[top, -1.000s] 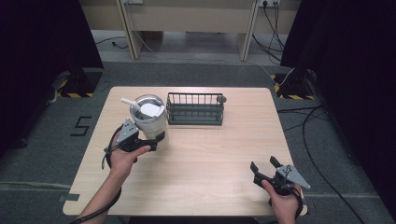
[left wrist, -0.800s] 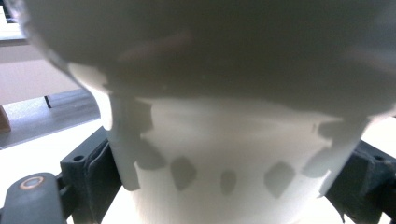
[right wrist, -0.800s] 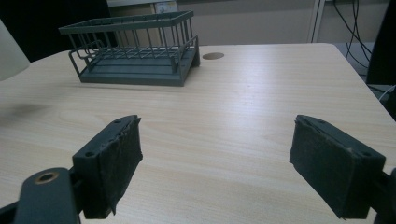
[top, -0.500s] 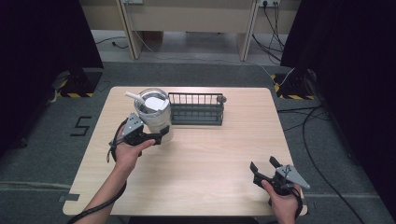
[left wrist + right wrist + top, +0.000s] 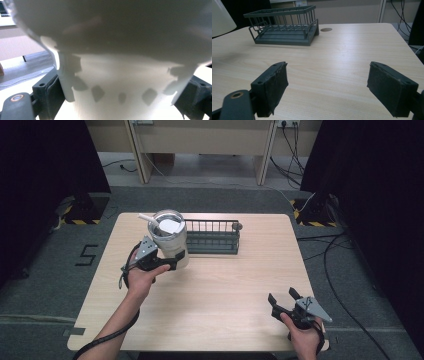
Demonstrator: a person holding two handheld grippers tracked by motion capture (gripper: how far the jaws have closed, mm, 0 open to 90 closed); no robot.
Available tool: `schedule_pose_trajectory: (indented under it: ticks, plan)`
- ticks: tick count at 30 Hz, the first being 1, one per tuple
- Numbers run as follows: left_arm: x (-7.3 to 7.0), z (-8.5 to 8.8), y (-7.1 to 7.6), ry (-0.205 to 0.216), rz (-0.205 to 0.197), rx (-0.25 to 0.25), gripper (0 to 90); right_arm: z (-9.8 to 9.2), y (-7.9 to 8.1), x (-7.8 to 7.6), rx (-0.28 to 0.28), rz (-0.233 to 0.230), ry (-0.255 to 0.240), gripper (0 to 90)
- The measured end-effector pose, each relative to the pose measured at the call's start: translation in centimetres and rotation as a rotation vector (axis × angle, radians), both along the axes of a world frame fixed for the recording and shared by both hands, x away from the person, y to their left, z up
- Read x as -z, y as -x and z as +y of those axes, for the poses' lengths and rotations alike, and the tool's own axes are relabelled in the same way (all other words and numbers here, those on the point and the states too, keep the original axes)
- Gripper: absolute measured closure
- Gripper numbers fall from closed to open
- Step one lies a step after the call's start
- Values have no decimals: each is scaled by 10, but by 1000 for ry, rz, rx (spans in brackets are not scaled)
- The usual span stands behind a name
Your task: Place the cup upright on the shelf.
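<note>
Gripping the white tumbler (image 5: 169, 237) in the left claw (image 5: 172, 261), jaws clamped on its lower body, cup raised off the surface (image 5: 220, 290) just left of the dark wire rack (image 5: 212, 237). Right claw (image 5: 284, 298) resting low near the surface's front corner, jaws spread apart, well away from the tumbler.

High view looks down; both gripper views, one probably close-up, share the rack (image 5: 212, 236).
</note>
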State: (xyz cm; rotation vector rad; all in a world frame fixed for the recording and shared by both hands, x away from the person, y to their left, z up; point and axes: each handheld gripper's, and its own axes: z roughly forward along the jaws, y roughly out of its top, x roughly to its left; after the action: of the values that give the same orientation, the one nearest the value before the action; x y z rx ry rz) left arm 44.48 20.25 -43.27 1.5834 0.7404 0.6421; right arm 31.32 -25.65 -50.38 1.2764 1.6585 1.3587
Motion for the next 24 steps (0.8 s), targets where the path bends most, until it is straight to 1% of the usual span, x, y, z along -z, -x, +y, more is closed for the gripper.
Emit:
schedule_pose_trajectory:
  ticks: [13,24]
  plan:
    - [-6,-8,-13,-3,0,3,109,0,0,1,-2,4,2,169]
    - [-11,-13,-20,1,-3,5,109,0,0,1,-4,4,1,169]
